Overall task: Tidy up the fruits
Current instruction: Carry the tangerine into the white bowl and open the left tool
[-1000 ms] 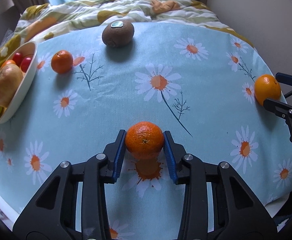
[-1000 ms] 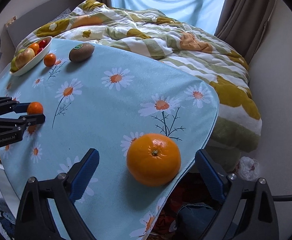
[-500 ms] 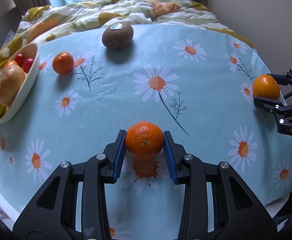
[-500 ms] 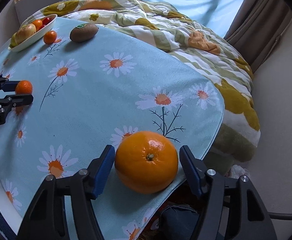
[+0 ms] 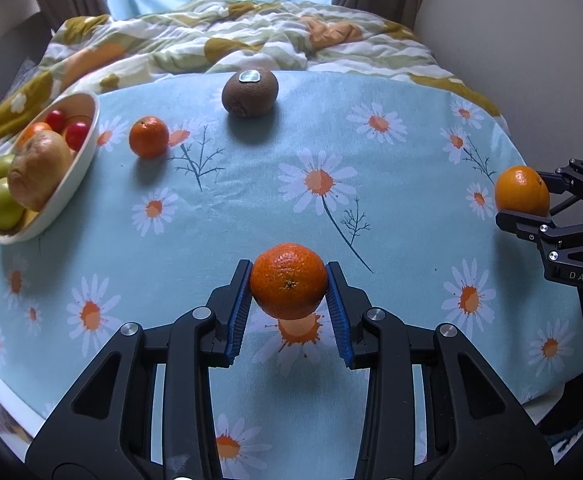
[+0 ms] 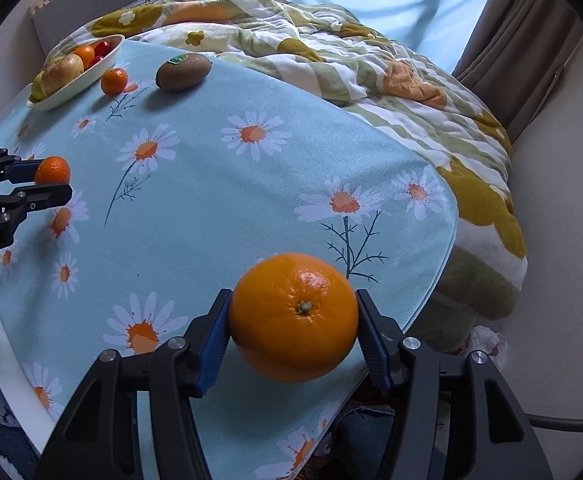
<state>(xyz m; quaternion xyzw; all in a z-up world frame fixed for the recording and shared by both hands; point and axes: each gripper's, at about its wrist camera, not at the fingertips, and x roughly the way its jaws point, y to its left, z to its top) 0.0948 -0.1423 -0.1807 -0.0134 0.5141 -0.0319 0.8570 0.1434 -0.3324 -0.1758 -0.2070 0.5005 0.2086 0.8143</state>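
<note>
My left gripper is shut on a small tangerine, held just above the daisy tablecloth; the right wrist view shows that tangerine at the far left. My right gripper is closing its jaws on a large orange near the cloth's right edge, and both blue pads touch its sides. From the left wrist view this orange sits at the far right. A white bowl at the left holds an apple, green fruit and red cherry tomatoes.
A brown kiwi with a sticker lies at the back of the cloth, and another small tangerine sits beside the bowl. A rumpled quilt lies behind the table. The cloth's edge drops off just right of the large orange.
The right gripper's jaws have come in from wide apart until they meet the large orange. The left gripper has risen slightly, still gripping the small tangerine.
</note>
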